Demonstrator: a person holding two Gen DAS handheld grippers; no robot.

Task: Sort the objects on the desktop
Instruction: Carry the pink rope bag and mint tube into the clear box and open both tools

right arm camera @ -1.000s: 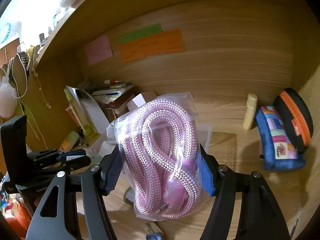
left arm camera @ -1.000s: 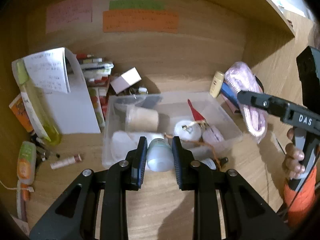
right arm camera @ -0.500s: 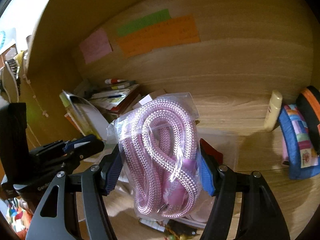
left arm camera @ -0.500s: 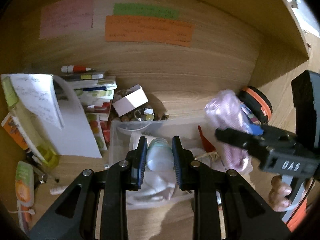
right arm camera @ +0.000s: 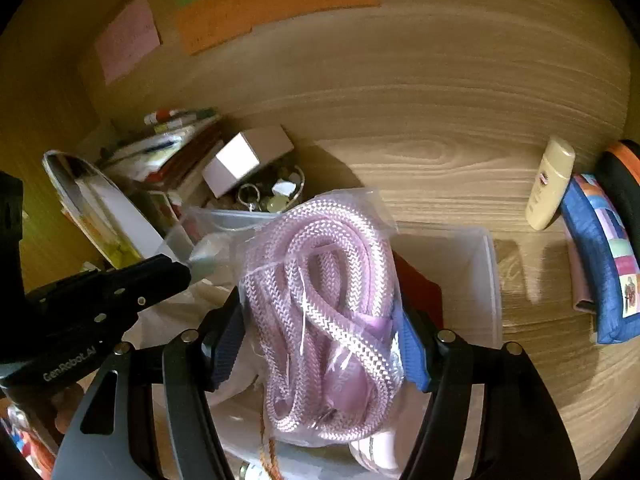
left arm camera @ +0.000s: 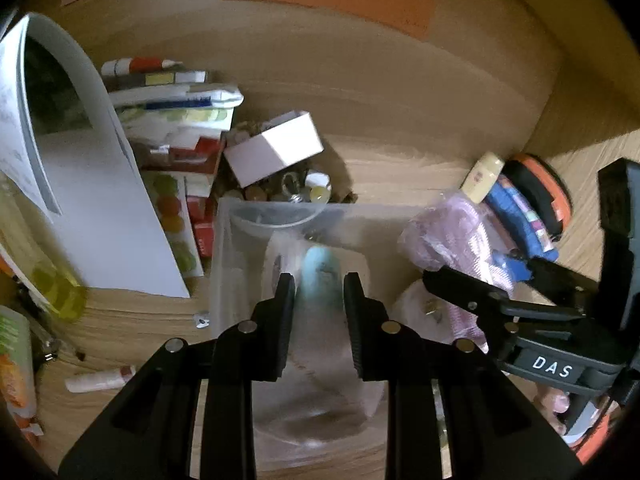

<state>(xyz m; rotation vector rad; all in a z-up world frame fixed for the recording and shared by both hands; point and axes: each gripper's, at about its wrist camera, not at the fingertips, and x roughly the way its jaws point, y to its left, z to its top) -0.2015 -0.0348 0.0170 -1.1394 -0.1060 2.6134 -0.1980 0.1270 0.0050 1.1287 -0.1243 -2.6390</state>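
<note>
My left gripper [left arm camera: 319, 300] is shut on a small pale blue-green bottle [left arm camera: 320, 270] and hangs over the left half of a clear plastic bin [left arm camera: 222, 256]. In the right wrist view, my right gripper [right arm camera: 320, 312] is shut on a clear bag of coiled pink rope [right arm camera: 332, 240] above the same bin [right arm camera: 493, 280]. The bagged rope [left arm camera: 452, 236] and the right gripper [left arm camera: 476, 276] also show at the right of the left wrist view. The left gripper's fingertips [right arm camera: 168, 272] reach in from the left of the right wrist view. White and red items lie in the bin, mostly hidden.
Behind the bin stand a white box [left arm camera: 276, 148], a bowl of trinkets [left arm camera: 296, 192] and a stack of books [left arm camera: 172, 120]. A curled paper sheet [left arm camera: 100, 200] leans at the left. A cream bottle [right arm camera: 550, 184], a blue patchwork pouch [right arm camera: 604, 264] and a black-and-orange case [right arm camera: 624, 184] lie at the right.
Both grippers have moved forward and down towards the bin, each still holding its object. The bin and the clutter behind it now look closer and larger.
</note>
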